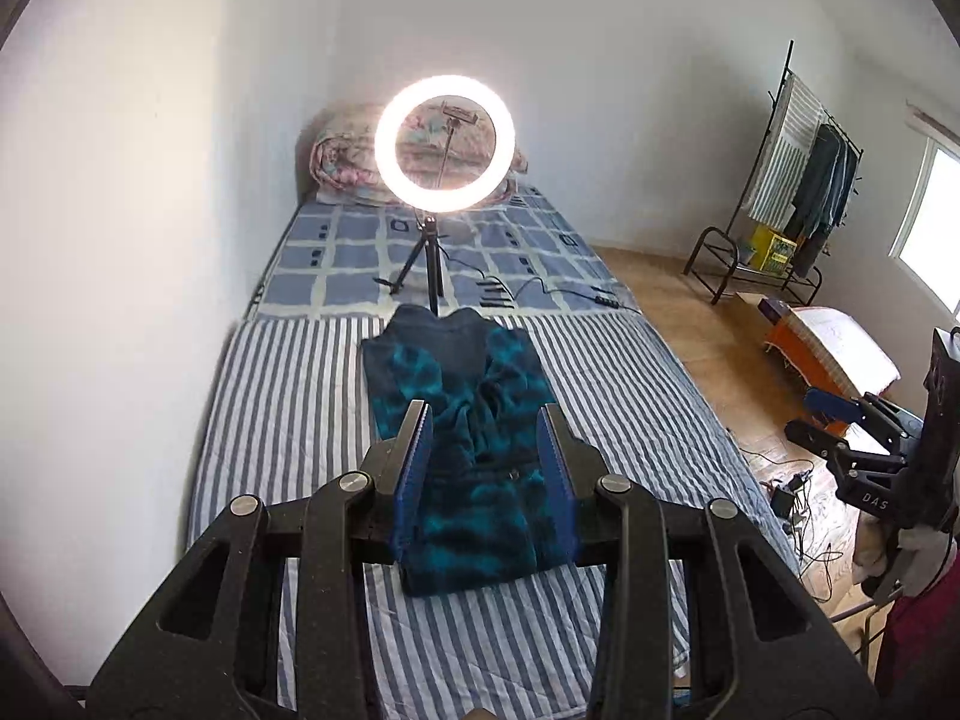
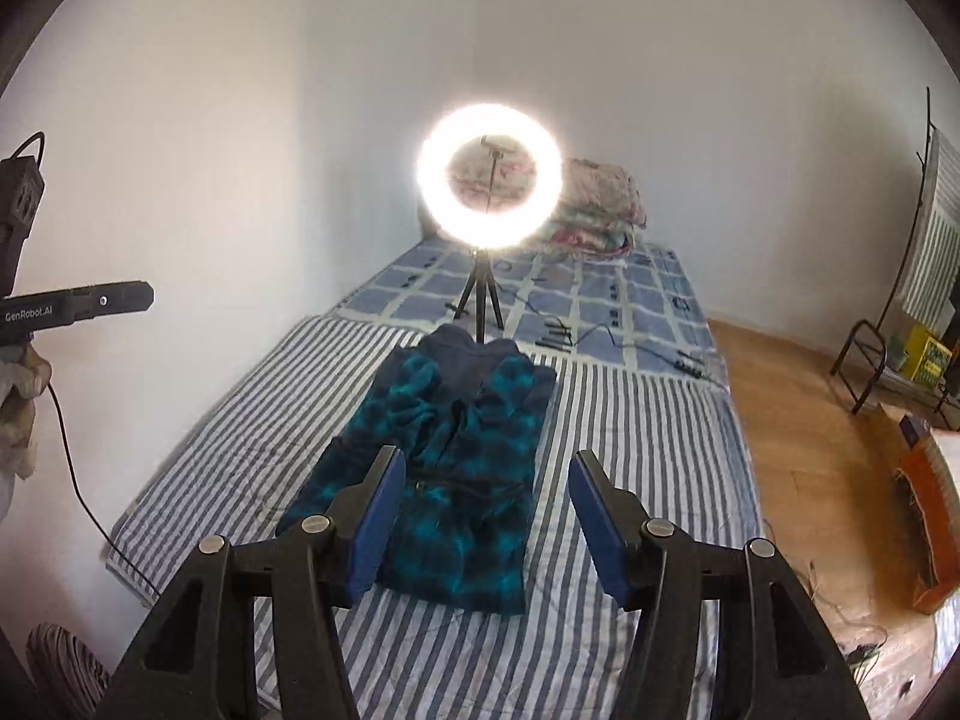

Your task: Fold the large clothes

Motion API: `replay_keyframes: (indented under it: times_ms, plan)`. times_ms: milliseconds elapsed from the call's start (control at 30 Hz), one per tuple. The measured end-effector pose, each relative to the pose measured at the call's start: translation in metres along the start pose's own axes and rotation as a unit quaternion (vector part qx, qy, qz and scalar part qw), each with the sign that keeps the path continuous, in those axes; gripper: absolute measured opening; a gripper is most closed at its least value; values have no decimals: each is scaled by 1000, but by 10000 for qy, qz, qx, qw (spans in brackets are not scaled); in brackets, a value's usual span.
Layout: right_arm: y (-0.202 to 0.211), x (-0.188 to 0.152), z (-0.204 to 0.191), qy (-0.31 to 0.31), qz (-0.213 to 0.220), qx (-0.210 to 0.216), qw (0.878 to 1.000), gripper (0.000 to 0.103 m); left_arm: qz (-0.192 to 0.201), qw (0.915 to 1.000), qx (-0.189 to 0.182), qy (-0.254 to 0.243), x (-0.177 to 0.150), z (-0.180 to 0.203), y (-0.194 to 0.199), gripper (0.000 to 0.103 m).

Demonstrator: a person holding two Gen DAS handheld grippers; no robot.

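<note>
A dark blue and teal patterned garment (image 1: 474,450) lies on the striped bed sheet (image 1: 288,420), folded into a long narrow strip with its sides turned in. It also shows in the right wrist view (image 2: 456,468). My left gripper (image 1: 487,420) is open and empty, held above the near half of the garment. My right gripper (image 2: 486,462) is open and empty, held above the garment's near right side. The right gripper also shows at the right edge of the left wrist view (image 1: 840,420). The left gripper's body shows at the left edge of the right wrist view (image 2: 78,306).
A lit ring light on a tripod (image 1: 444,144) stands on the bed just beyond the garment, with cables (image 1: 540,294) on the checked sheet. Folded blankets (image 1: 342,162) lie at the head. A wall runs along the left. A clothes rack (image 1: 798,180) and boxes (image 1: 828,348) stand on the floor at the right.
</note>
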State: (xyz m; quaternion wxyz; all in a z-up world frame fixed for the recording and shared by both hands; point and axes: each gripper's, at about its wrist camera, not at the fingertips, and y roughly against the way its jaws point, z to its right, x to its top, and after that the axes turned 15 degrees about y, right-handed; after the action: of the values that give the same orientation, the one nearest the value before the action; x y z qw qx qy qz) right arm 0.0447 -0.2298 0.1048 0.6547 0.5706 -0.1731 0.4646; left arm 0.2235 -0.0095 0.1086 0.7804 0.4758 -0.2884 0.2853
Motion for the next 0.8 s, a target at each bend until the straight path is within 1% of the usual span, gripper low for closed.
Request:
replay_keyframes:
  times_ms: [67,167,267,333,467,533,567,633,667,700,733,800]
  plan:
    - [-6,11,12,58,35,22,10000,59,32,10000,38,21,13,1,-4,37]
    - [-25,24,29,87,72,69,9999,60,-8,9999,123,-73,31,1,-24,37]
    - [-55,29,45,-21,16,122,9999,62,-116,9998,164,-39,48,-7,-58,37]
    - [-88,31,57,-57,-82,203,9997,62,-236,9996,143,58,59,-16,-90,37]
    - [-154,32,74,-60,-257,376,9989,62,-540,9980,83,315,78,-43,-173,37]
    - [-197,31,82,-93,-347,552,9978,62,-689,9967,49,415,84,-54,-211,37]
    - [-214,30,85,-117,-379,629,9972,62,-775,9959,30,477,87,-61,-234,37]
    - [-263,29,93,-171,-494,770,9957,62,-985,9934,21,581,93,-74,-285,38]
    - [-282,28,94,-178,-557,811,9950,62,-1072,9924,31,605,94,-80,-307,41]
    - [-300,27,97,-182,-628,829,9944,62,-1149,9914,37,622,97,-86,-331,48]
    - [-324,26,99,-165,-726,855,9936,62,-1216,9906,44,626,99,-91,-355,51]
    - [-370,23,104,-141,-891,914,9917,62,-1313,9894,90,619,101,-101,-394,51]
